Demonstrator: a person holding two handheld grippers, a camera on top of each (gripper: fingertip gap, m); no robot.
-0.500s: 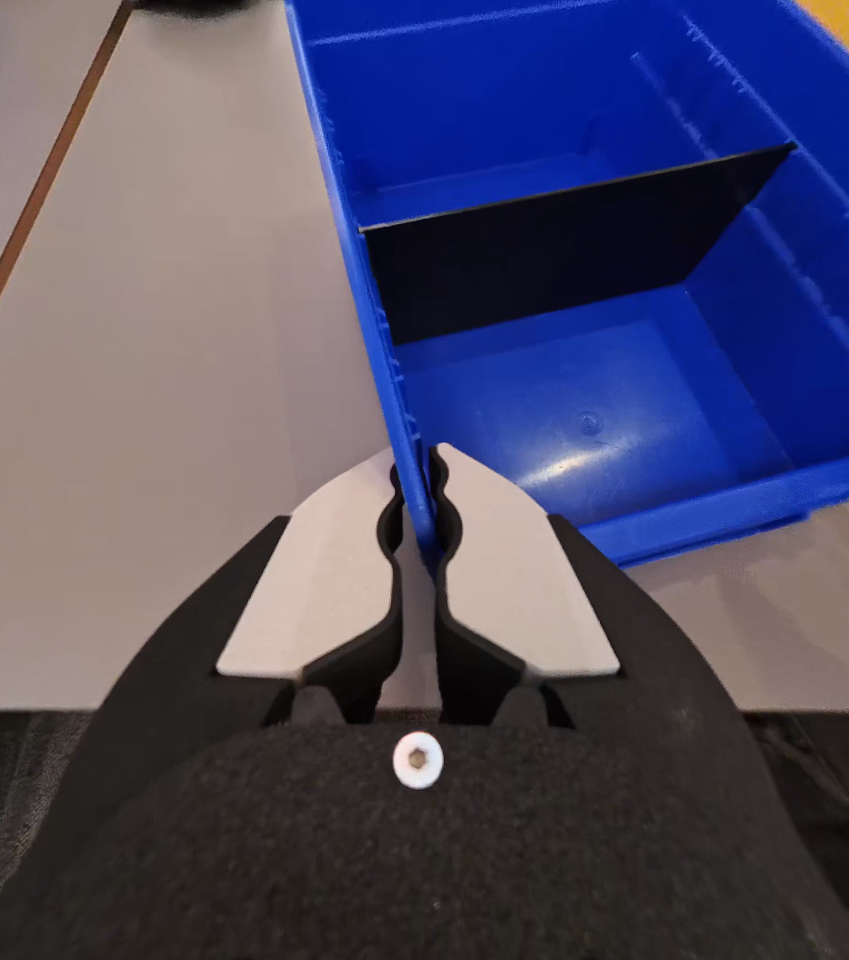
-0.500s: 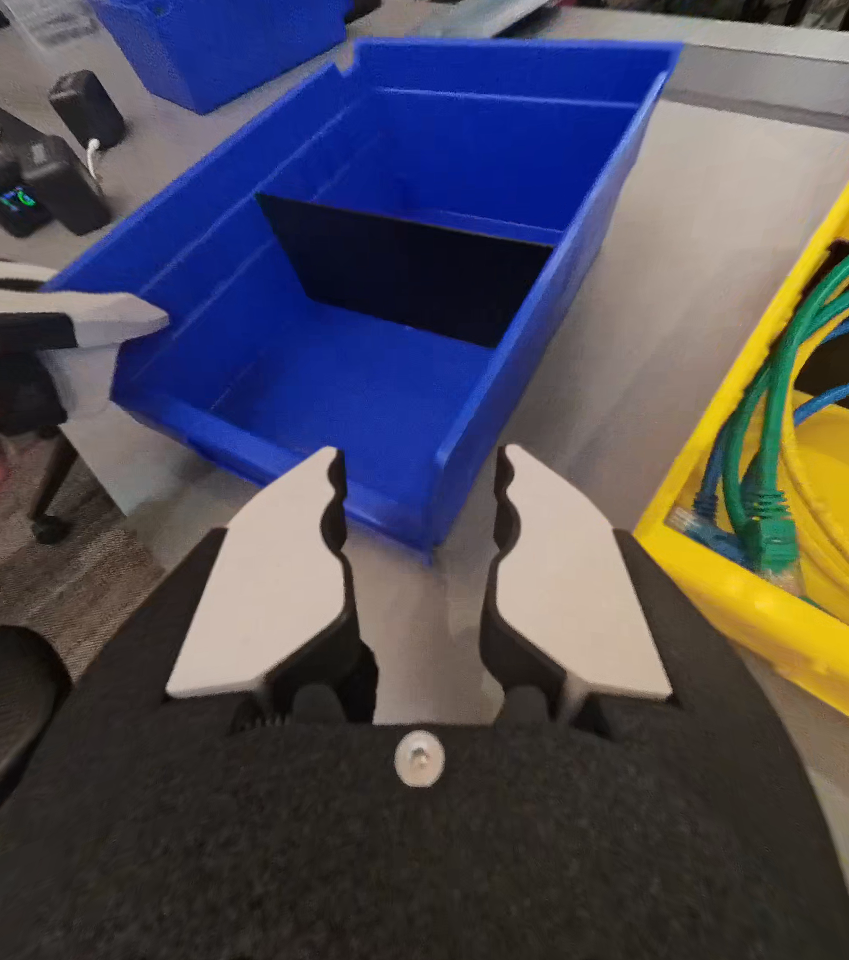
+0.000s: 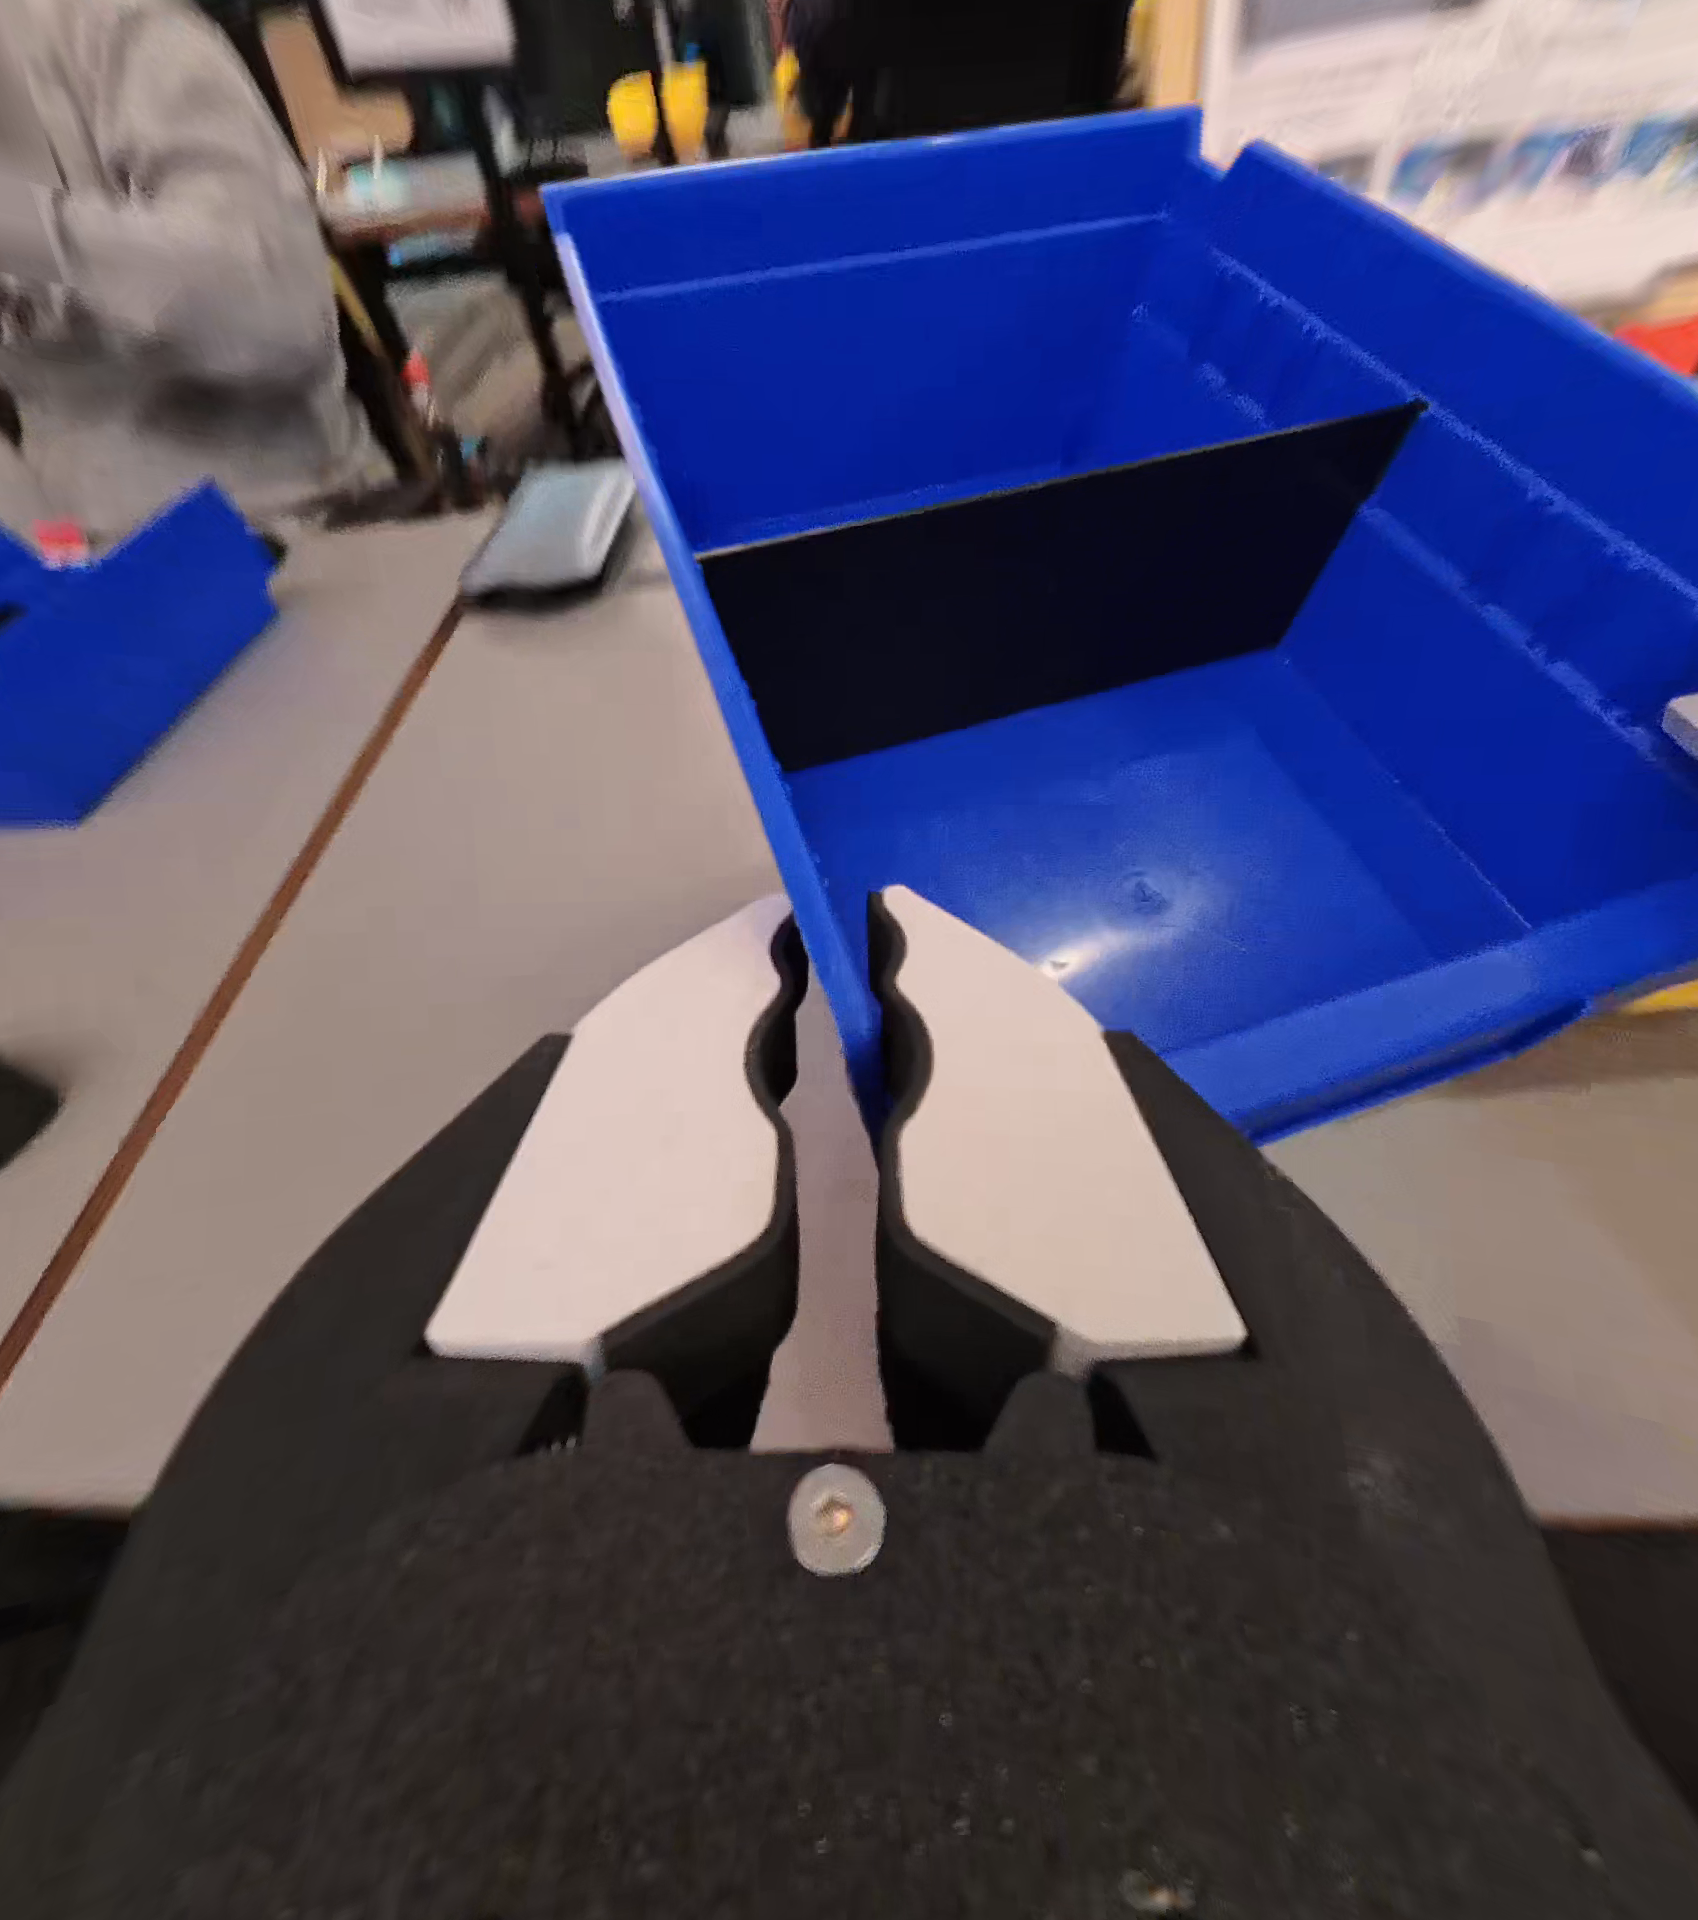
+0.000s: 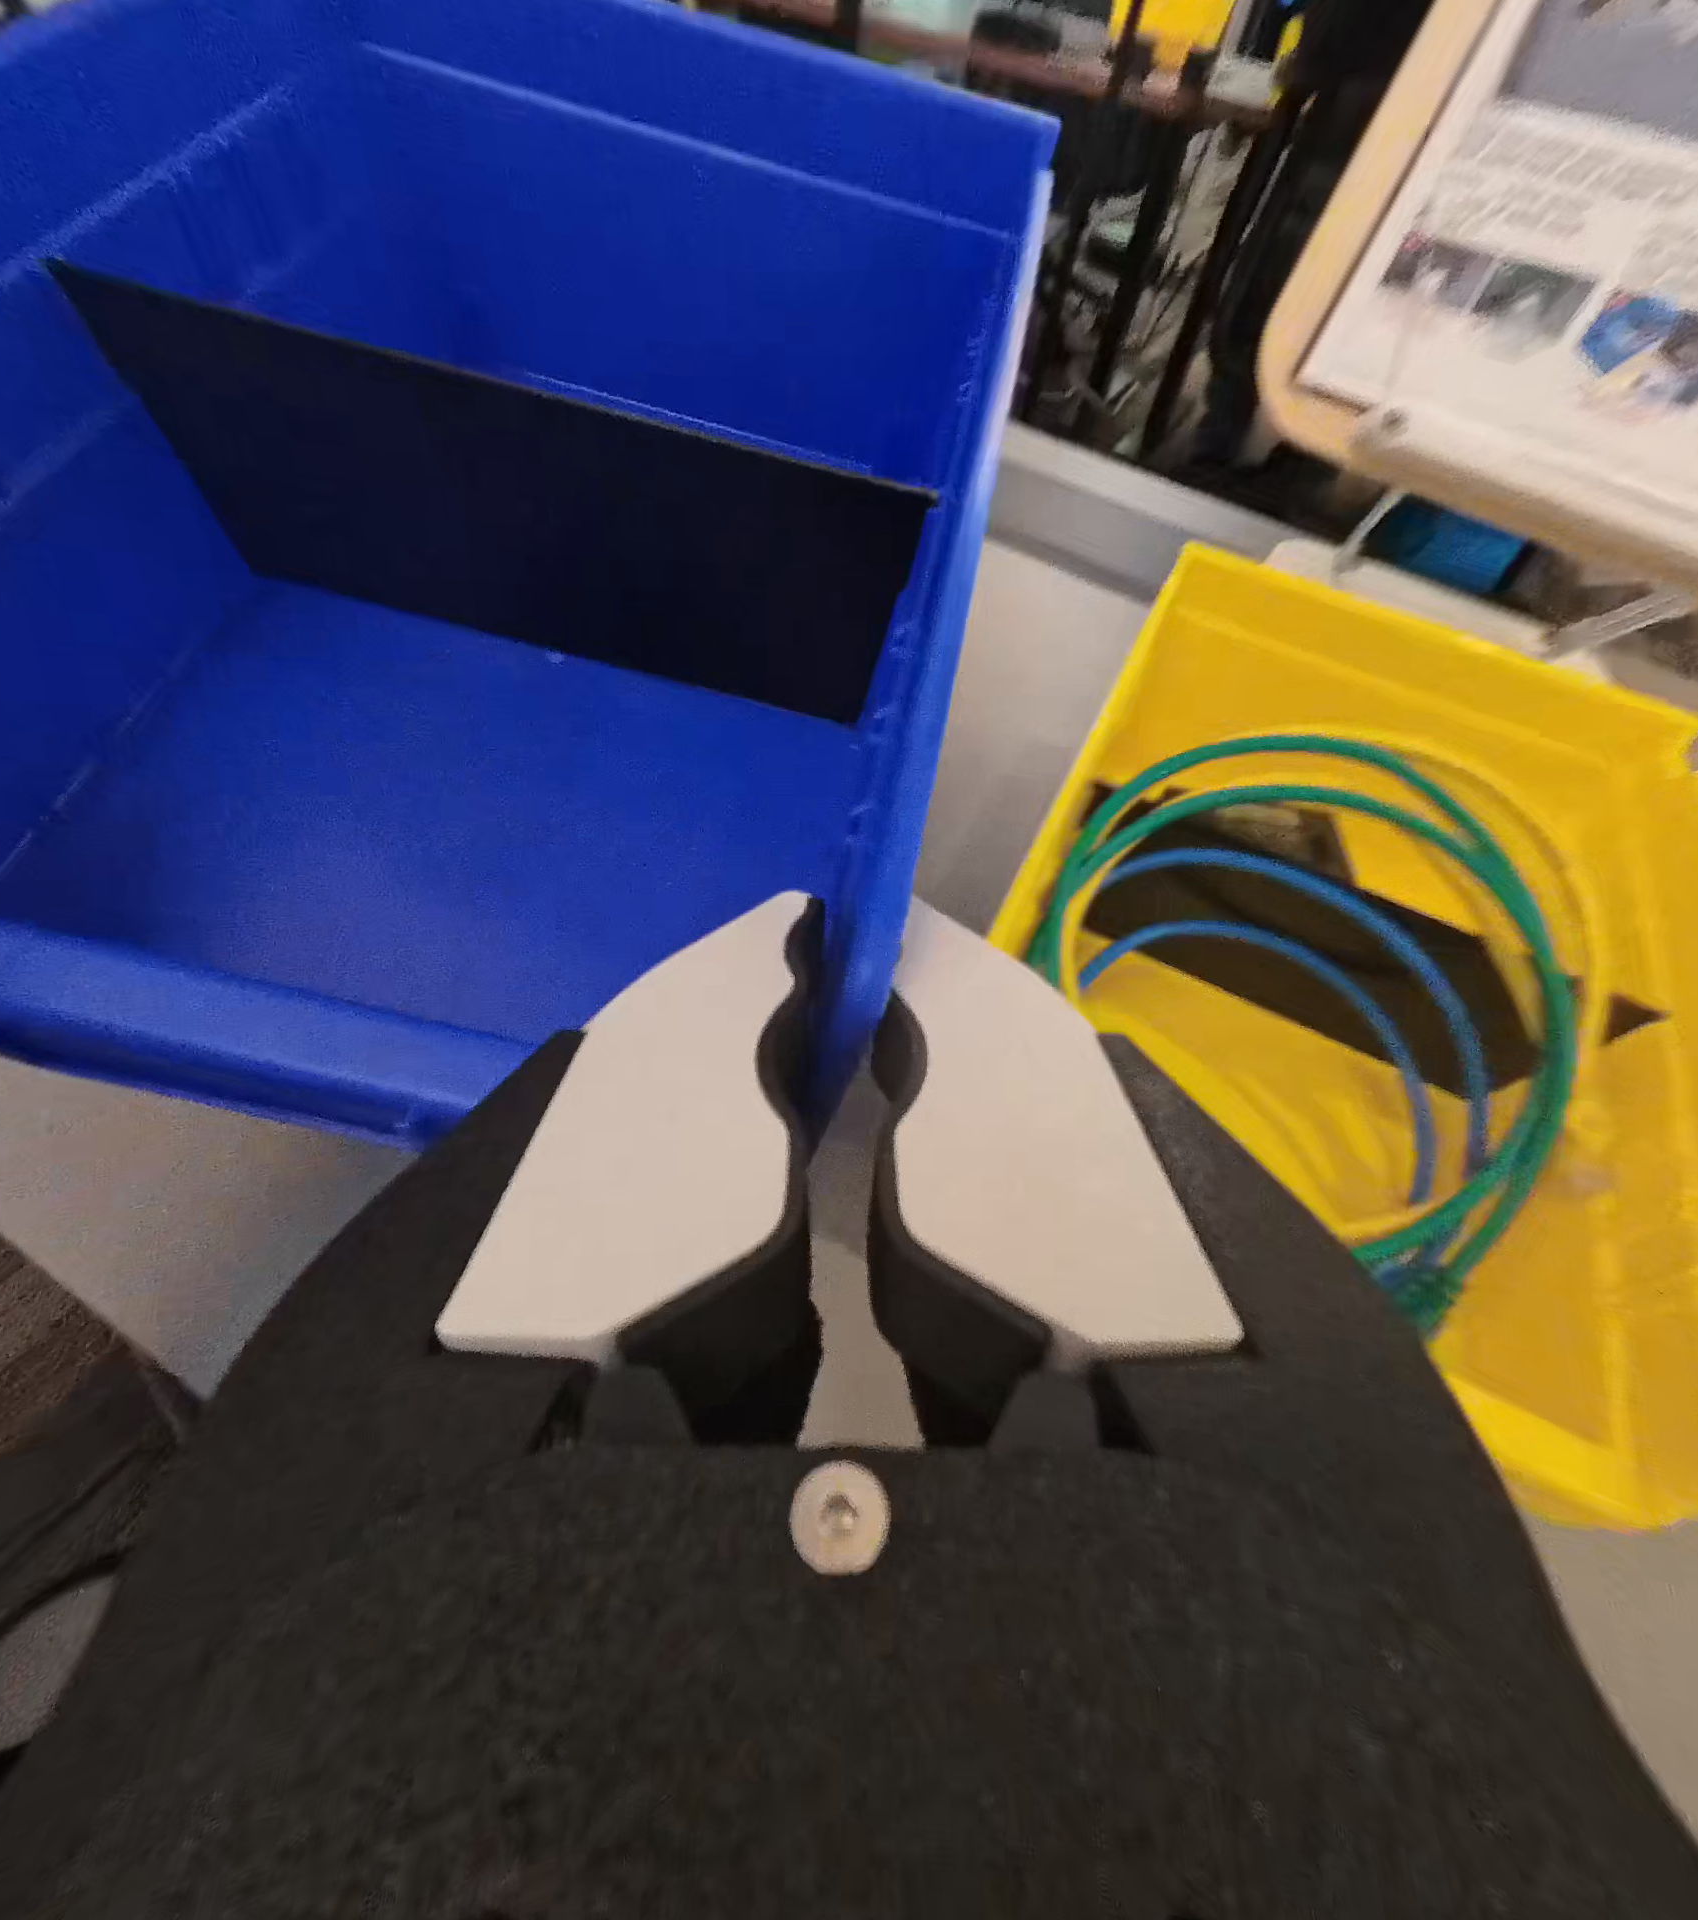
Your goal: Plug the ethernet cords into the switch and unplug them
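Each hand-held gripper is nearly closed on a side wall of the blue bin (image 3: 1188, 935), the left hand-held gripper (image 3: 837, 914) on its left wall and the right hand-held gripper (image 4: 860, 935) on its right wall, both at the near corners. With such thin edge grips the bin could twist or slip out if the two move unevenly, or knock the yellow bin (image 4: 1655, 1351) just beside it on the surface (image 3: 512, 831). The ethernet cords (image 4: 1396, 935) lie coiled in the yellow bin, plug ends bunched toward its near side, loops running lengthwise front to back; no switch is visible.
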